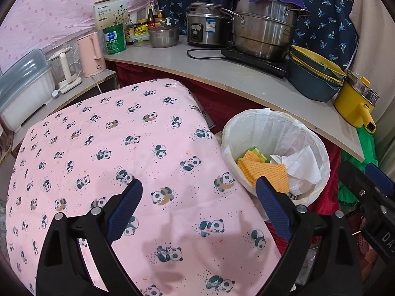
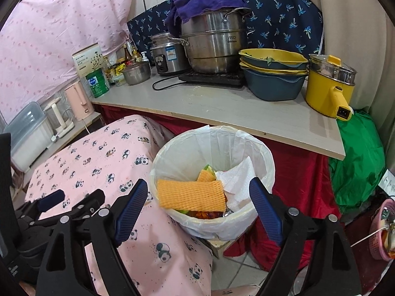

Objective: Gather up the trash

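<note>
Left gripper (image 1: 198,206): jaws wide apart, nothing between them, hovering over the panda-print cloth (image 1: 118,162). No loose trash visible on that pink surface in either view.

Centre: white-lined bin (image 2: 261,157) sits on the floor just beside the cloth's right edge, in front of the red skirt under the bench (image 2: 222,108). Inside it: orange foam netting (image 2: 191,194) on top, a second orange piece with green behind it, crumpled white tissue (image 2: 237,180) to the right, something dark red-brown underneath that I can't identify. So the trash is in the bin, not in either gripper.

Right gripper (image 2: 198,204): jaws also spread, empty, aimed straight at the bin mouth with the netting framed between the fingers. In the left wrist view it's only an edge at far right.

Right side: green plastic bag (image 2: 355,157) against the wall, pink basket (image 2: 382,231) on the floor at the far edge, contents too small to tell.

Judgement: looks like the point just after a drop, or between items. Both grippers free, bin loaded. Next move calls for finding another piece, which isn't in frame, so pan off the bin first. If nothing's left, gather the liner rim, which needs both grippers on opposite edges. Risk: thin liner tears or slips off the rim.
</note>
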Motion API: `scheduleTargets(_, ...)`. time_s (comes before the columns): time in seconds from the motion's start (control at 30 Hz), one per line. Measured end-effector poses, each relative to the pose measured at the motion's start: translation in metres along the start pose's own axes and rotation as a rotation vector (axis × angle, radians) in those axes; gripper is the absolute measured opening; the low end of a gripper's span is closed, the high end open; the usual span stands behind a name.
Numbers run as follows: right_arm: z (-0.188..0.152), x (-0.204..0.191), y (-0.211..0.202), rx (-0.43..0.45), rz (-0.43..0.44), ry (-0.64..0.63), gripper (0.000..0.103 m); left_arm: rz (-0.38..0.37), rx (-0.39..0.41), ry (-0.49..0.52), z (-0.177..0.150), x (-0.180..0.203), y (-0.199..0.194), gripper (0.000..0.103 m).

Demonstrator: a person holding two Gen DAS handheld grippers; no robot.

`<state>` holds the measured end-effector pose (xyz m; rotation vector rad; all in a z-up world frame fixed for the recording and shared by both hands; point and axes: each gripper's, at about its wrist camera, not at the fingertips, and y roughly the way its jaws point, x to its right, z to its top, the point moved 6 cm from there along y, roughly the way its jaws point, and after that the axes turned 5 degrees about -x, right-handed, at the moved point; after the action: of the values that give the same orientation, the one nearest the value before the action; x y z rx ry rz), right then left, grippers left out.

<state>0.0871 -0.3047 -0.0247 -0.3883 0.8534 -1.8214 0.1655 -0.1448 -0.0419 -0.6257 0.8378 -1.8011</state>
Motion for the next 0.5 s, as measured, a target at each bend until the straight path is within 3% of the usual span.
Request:
scheduleTargets(0.33,-0.019,-0.005,-0.009,-0.023,-0.013,-0.034,0.086,0.038,0.02,-0.006,-0.022,-0.009,-0.014,0.093)
scheduleTargets(0.4,-0.022,-0.006,-0.011,-0.021,-0.022,-0.046,0.095,0.041,0.018,-0.01,-0.026,-0.009,-0.015,0.093)
scheduleTargets(0.5,-0.027,-0.008,-0.015,-0.017,-0.019,-0.047,0.096,0.047,0.009,-0.022,-0.032,-0.012,-0.015,0.094)
